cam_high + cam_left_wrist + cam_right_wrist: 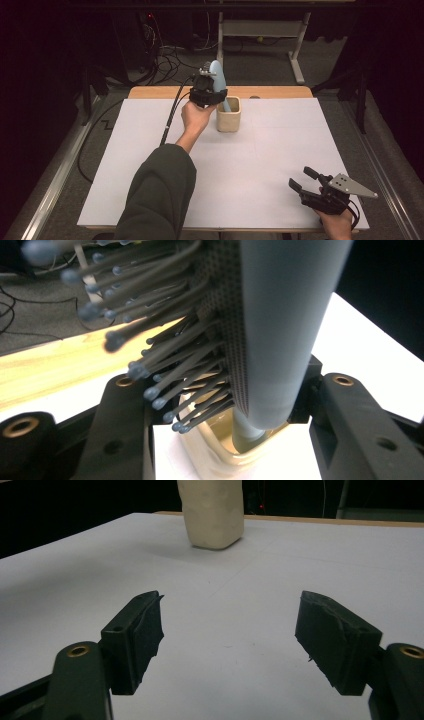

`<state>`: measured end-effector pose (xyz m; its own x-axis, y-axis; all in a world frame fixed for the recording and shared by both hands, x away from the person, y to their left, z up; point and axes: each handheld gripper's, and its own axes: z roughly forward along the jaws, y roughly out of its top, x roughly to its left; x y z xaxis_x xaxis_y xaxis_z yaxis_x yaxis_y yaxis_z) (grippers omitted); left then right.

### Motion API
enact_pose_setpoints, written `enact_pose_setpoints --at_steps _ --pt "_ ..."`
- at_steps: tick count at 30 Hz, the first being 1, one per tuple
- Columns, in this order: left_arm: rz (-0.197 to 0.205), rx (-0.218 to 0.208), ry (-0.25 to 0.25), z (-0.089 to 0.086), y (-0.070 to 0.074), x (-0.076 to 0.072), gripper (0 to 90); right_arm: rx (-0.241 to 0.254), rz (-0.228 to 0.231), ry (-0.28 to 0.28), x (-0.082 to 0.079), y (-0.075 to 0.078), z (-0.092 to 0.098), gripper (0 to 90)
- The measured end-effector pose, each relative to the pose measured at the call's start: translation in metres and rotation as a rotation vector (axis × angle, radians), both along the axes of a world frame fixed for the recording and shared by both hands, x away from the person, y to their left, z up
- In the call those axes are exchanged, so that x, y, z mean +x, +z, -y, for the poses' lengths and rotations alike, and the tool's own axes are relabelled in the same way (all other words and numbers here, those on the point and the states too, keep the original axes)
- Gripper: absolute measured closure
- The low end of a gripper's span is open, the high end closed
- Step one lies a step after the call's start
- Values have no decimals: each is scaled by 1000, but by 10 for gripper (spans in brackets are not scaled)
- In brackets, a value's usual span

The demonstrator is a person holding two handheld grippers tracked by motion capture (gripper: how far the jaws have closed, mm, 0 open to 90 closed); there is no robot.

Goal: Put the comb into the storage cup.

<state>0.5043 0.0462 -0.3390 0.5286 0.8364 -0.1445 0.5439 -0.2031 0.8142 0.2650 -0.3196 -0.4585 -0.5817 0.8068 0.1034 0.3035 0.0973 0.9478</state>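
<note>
The light-blue hairbrush (218, 80) is pinched by the left gripper (208, 95), handle end approx. inside the beige cup (228, 120) just below it; next, probably release; right gripper (306, 183) is spread, idle.

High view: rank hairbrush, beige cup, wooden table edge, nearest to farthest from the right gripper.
From the right gripper, at the near right corner:
1. Beige cup, standing mid-table toward the far side.
2. Hairbrush, upright in the left gripper, handle end in the cup.
3. Wooden table edge, along the far side; close to the hairbrush's rank.
</note>
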Motion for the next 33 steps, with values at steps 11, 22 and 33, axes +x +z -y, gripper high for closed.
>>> enact_pose_setpoints --at_steps 11,22,33 --pt "-31 15 -10 2 -6 1 527 2 -3 -3 0 0 0 275" --pt "-58 46 -22 4 -9 1 528 2 -5 0 0 0 1 276" --pt "-64 59 -30 7 -12 2 528 0 -3 1 1 0 0 276"
